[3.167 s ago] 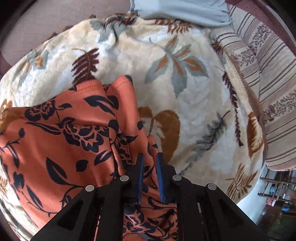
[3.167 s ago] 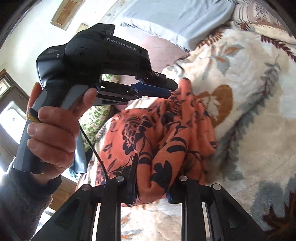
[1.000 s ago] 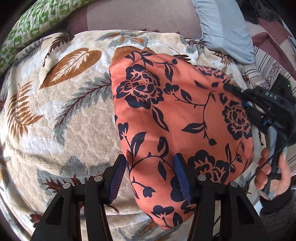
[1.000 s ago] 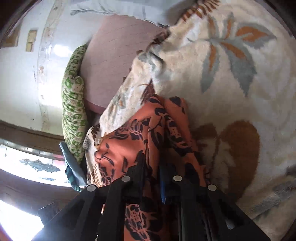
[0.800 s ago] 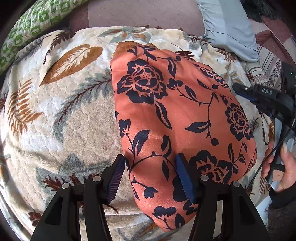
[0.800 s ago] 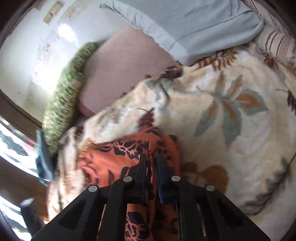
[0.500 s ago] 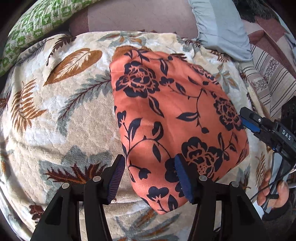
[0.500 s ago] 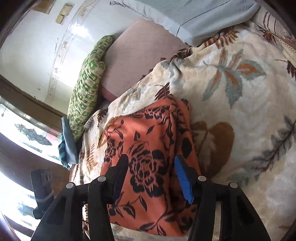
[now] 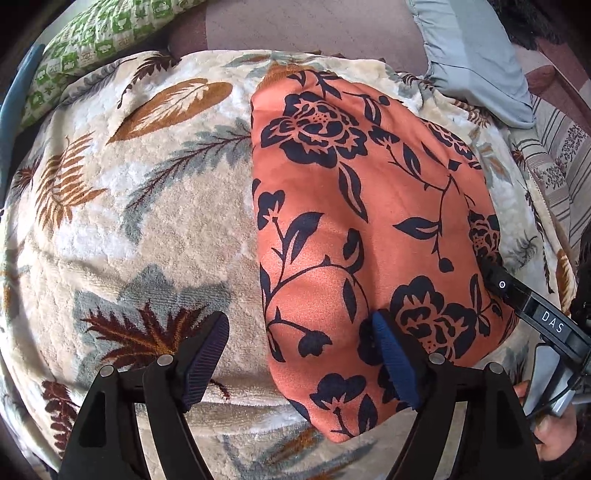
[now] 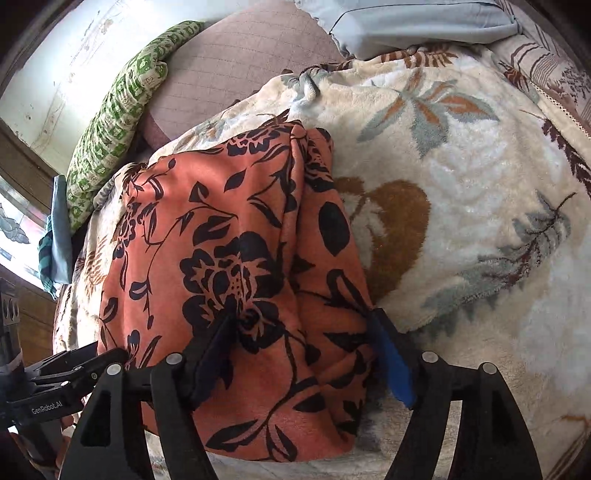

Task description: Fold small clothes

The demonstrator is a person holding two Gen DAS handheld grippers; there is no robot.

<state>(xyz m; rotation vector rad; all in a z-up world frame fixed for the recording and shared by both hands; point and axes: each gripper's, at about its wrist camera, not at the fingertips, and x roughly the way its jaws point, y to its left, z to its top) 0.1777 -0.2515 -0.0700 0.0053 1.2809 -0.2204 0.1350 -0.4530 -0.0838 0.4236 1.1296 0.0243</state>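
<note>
An orange garment with a dark floral print (image 9: pixel 351 206) lies folded flat on a cream leaf-patterned blanket (image 9: pixel 147 221). My left gripper (image 9: pixel 299 354) is open and empty, over the garment's near left edge. My right gripper (image 10: pixel 299 354) is open and empty, its jaws either side of the garment's (image 10: pixel 221 258) near right part, where a folded strip lies along the right edge. The right gripper also shows at the right edge of the left wrist view (image 9: pixel 524 299), at the garment's right side.
A green patterned pillow (image 9: pixel 103 33) and a mauve cushion (image 9: pixel 314 26) lie at the back. A grey-blue pillow (image 9: pixel 476 55) is at the back right. A striped cover (image 9: pixel 561 155) runs along the right. The blanket's near edge drops off close to me.
Both grippers let go of the garment and opened. It now lies spread and folded on the blanket. My right gripper opened in the last half second and sits over the garment.
</note>
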